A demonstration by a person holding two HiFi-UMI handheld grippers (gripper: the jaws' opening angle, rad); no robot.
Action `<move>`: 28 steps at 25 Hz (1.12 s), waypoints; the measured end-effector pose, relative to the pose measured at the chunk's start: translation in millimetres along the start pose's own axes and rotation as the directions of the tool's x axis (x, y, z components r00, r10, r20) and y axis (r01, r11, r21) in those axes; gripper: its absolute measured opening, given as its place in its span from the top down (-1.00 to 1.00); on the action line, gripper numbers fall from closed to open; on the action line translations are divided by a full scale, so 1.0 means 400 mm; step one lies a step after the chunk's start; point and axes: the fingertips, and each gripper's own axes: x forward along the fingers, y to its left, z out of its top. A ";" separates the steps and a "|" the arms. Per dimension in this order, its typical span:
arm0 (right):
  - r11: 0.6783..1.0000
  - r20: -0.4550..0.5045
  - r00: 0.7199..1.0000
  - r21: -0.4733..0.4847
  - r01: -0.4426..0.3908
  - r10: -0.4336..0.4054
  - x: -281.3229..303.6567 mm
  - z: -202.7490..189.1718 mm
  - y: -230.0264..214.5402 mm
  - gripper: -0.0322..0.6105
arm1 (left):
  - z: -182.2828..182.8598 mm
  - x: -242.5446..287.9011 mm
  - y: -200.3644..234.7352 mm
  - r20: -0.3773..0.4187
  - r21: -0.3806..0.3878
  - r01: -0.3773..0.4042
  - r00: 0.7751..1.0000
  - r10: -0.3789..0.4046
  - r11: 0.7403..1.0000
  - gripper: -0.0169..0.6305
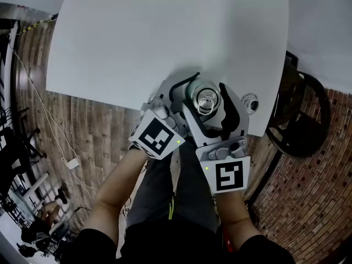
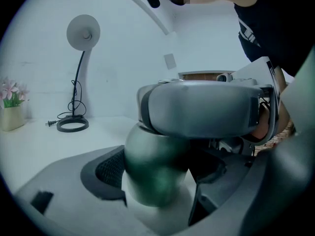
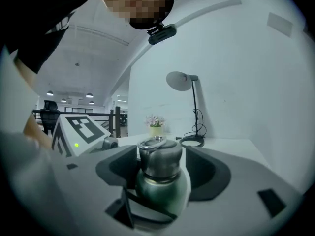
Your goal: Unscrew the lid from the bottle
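Two hand-held tools work a small bottle at the near edge of a white surface [image 1: 165, 37]. The left tool [image 2: 157, 183] is clamped on the rounded green body of the bottle [image 2: 153, 163]. The right tool [image 3: 160, 173], crossing above it, is closed around the metal lid [image 3: 158, 155], its dark cupped pads [image 3: 209, 173] at the lid's sides (the right-hand one looks barely in contact). The bottle is upright between them with the lid on, so the unscrewing appears unfinished. The likely trouble is slip. The lid is round, smooth brushed metal, and a light pinch could let the pads skate over it rather than turn it. The glossy body could equally spin in the lower grip, or an off-axis twist could tip the bottle toward the edge. A thin wire ring [image 1: 206, 100] lies flat on the lid's top. Beyond, on the matte surface, sit a grey desk lamp [image 3: 179, 81] with a looped cord and a small pot of pink flowers [image 3: 156, 127].
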 end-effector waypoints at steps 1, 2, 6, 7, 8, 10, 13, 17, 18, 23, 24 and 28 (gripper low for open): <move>1.000 -0.004 1.000 -0.001 -0.007 0.007 0.003 -0.003 0.005 -0.06 | -0.004 -0.001 -0.001 -0.002 -0.008 -0.002 1.000 0.002 1.000 -0.19; 1.000 -0.007 1.000 -0.004 -0.013 0.013 0.004 -0.004 0.008 -0.06 | -0.006 -0.001 -0.002 -0.005 -0.017 -0.004 1.000 0.004 1.000 -0.19; 0.999 -0.008 0.999 -0.014 -0.034 0.034 0.008 -0.007 0.009 -0.04 | -0.007 0.001 -0.003 -0.002 -0.007 -0.001 1.000 0.001 1.000 -0.19; 0.999 -0.009 0.999 -0.019 -0.042 0.042 0.009 -0.007 0.008 0.00 | -0.010 0.000 -0.003 -0.003 -0.011 -0.002 1.000 0.002 1.000 -0.19; 0.998 -0.010 0.999 -0.026 -0.053 0.053 0.010 -0.007 0.007 0.06 | -0.013 0.000 -0.003 -0.004 -0.015 -0.003 1.000 0.003 1.000 -0.19; 0.996 -0.014 0.997 -0.042 -0.079 0.078 0.011 -0.006 0.008 0.06 | -0.014 -0.001 -0.004 -0.005 -0.016 -0.003 1.000 0.003 1.000 -0.19; 0.990 -0.032 0.991 -0.056 -0.128 0.126 0.009 -0.011 0.015 0.07 | -0.021 -0.003 -0.006 -0.012 -0.021 -0.005 1.000 0.005 1.000 -0.19; 0.961 -0.074 0.963 -0.079 -0.265 0.259 -0.001 -0.017 0.023 0.07 | 0.008 0.002 -0.005 0.005 -0.021 -0.009 1.000 0.009 1.000 -0.19; 0.946 -0.085 0.948 -0.081 -0.313 0.306 -0.008 -0.017 0.024 0.07 | 0.015 0.004 -0.009 0.006 -0.025 -0.011 1.000 0.011 1.000 -0.19; 0.875 -0.068 0.875 -0.047 -0.482 0.479 -0.022 0.011 0.031 0.07 | 0.016 0.002 -0.018 0.017 -0.009 0.002 1.000 -0.002 1.000 -0.19; 0.869 -0.053 0.870 -0.050 -0.493 0.491 -0.022 0.023 0.030 0.07 | 0.015 0.001 -0.017 0.016 -0.005 0.005 1.000 -0.004 1.000 -0.19; 0.869 -0.056 0.872 -0.078 -0.489 0.486 -0.006 0.022 0.025 0.07 | 0.005 0.002 -0.002 0.001 0.002 0.005 1.000 -0.005 1.000 -0.19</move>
